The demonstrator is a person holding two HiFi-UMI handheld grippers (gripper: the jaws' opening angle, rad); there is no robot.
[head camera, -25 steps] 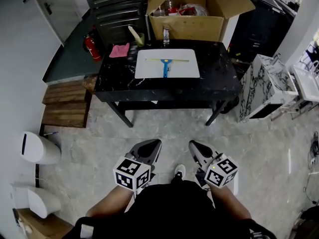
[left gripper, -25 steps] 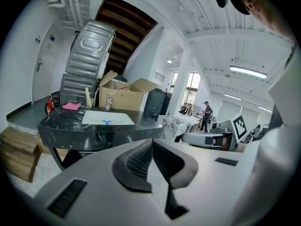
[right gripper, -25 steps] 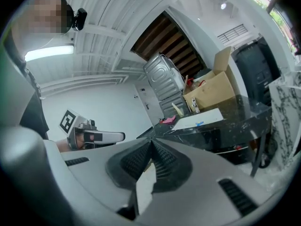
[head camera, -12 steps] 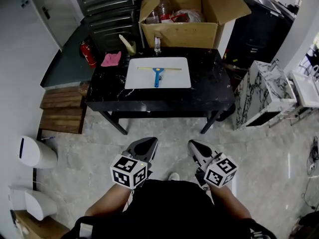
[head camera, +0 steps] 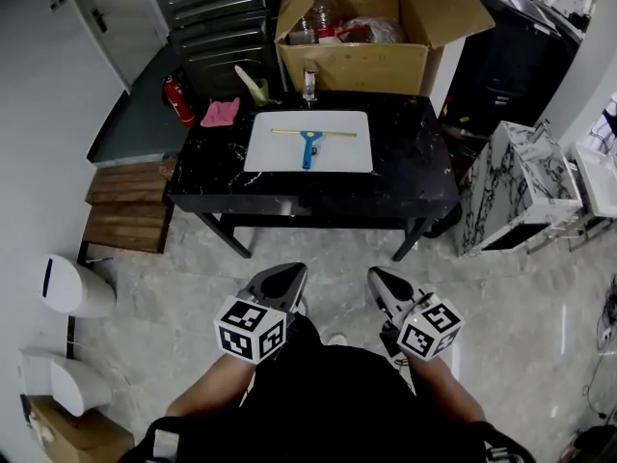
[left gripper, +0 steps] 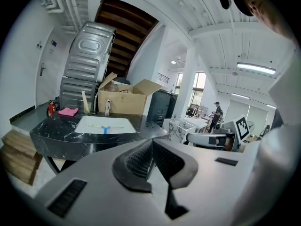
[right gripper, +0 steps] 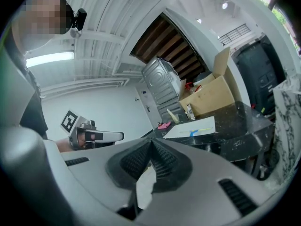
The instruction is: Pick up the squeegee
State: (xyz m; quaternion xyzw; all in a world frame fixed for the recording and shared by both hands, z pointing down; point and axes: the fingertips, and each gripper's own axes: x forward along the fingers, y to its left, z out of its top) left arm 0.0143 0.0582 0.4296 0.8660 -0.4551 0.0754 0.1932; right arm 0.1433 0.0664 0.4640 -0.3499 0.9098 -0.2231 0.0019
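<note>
The squeegee (head camera: pixel 308 143), with a blue handle and a thin yellowish blade, lies flat on a white panel (head camera: pixel 275 154) set in the black marble table (head camera: pixel 405 167). It also shows far off as the squeegee (left gripper: pixel 105 128) in the left gripper view and the squeegee (right gripper: pixel 192 132) in the right gripper view. My left gripper (head camera: pixel 290 277) and right gripper (head camera: pixel 378 280) hang side by side over the floor, well short of the table. Both are shut with nothing between the jaws. The left gripper's (left gripper: pixel 151 143) tips meet, and so do the right gripper's (right gripper: pixel 151 143).
An open cardboard box (head camera: pixel 357 61) and a faucet (head camera: pixel 309 86) stand behind the panel. A pink cloth (head camera: pixel 221 113) lies at the table's left end, beside a red fire extinguisher (head camera: pixel 174 100). Wooden pallets (head camera: pixel 125 205) sit left, a marble cabinet (head camera: pixel 511 191) right.
Both grippers have moved together a little toward the table, and the view has shifted with my step. Their jaws stayed shut. The squeegee has not moved.
</note>
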